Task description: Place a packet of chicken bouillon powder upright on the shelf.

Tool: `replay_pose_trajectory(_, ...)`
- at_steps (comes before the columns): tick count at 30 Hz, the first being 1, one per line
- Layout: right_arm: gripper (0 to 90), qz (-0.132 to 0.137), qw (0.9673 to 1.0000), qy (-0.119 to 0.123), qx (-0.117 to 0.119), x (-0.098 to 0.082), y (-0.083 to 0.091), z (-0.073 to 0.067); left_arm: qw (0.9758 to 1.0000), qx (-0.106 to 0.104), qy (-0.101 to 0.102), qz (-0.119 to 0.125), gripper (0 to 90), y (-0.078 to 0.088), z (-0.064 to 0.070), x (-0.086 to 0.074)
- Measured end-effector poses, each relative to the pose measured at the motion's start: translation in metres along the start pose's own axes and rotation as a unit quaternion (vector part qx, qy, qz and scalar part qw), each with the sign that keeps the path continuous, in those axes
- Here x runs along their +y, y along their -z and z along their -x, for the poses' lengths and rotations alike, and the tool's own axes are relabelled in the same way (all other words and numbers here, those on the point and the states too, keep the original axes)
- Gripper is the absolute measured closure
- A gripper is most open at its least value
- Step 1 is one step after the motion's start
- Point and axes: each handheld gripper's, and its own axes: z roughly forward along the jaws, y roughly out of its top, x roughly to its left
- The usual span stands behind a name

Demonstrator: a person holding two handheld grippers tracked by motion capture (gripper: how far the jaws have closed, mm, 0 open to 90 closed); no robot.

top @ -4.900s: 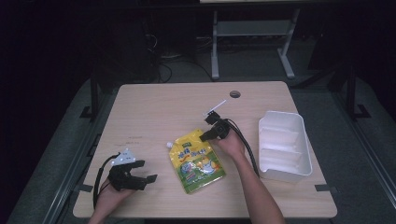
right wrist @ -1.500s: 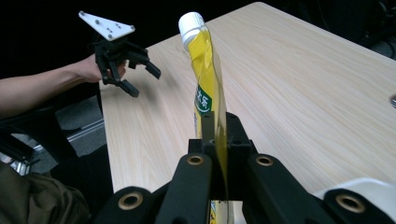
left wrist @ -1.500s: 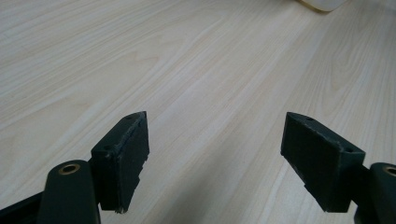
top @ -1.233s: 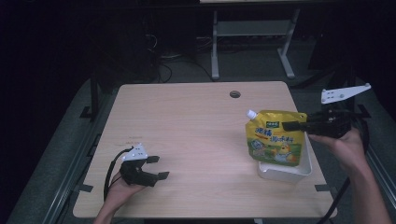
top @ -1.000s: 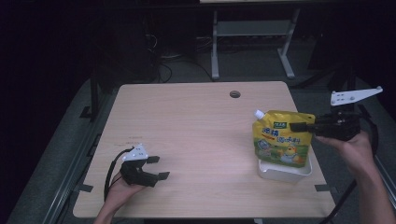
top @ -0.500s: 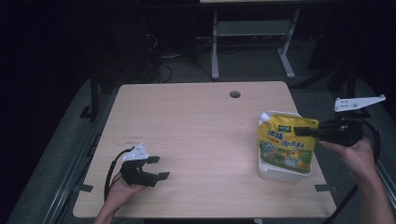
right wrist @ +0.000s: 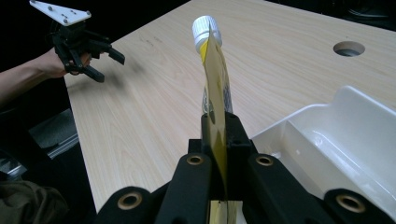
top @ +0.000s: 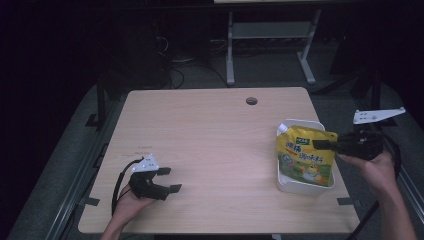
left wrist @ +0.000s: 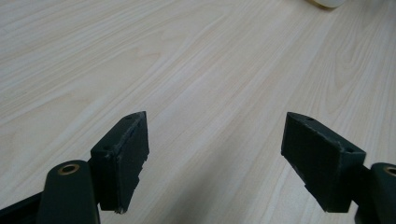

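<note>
One yellow spouted pouch (top: 306,159), clamped by my right gripper (top: 325,145), hangs over white bin (top: 300,186); I release next. Left gripper (top: 167,180), seven o'clock, gapes empty.

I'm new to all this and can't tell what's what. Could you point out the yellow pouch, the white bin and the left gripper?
pouch (top: 305,155), high view, on its printed yellow front.
bin (top: 305,187), high view, on its near white wall.
left gripper (top: 167,180), high view, midway between its open jaw tips.
</note>
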Motion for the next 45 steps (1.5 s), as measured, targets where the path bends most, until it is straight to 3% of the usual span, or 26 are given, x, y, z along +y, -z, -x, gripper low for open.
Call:
replay_pose_trajectory(21,89.2,0.015,0.9997,-0.019,-0.006,-0.032,0.009,0.009,1.0000,-0.002,0.000,-0.005,22.9,-0.002,0.001,0.000)
replay_pose_trajectory(24,85.9,0.014,0.9996,-0.023,-0.012,-0.034,0.012,0.009,1.0000,-0.003,0.001,-0.007,22.7,-0.002,0.001,0.000)
replay_pose_trajectory(30,74.4,0.031,0.9989,-0.015,-0.031,-0.019,0.023,0.001,1.0000,-0.003,0.001,-0.006,22.7,-0.002,0.000,0.000)
replay_pose_trajectory(45,70.3,0.031,0.9985,0.008,-0.045,0.015,0.030,-0.012,1.0000,-0.002,0.005,0.002,22.7,0.002,-0.003,0.000)
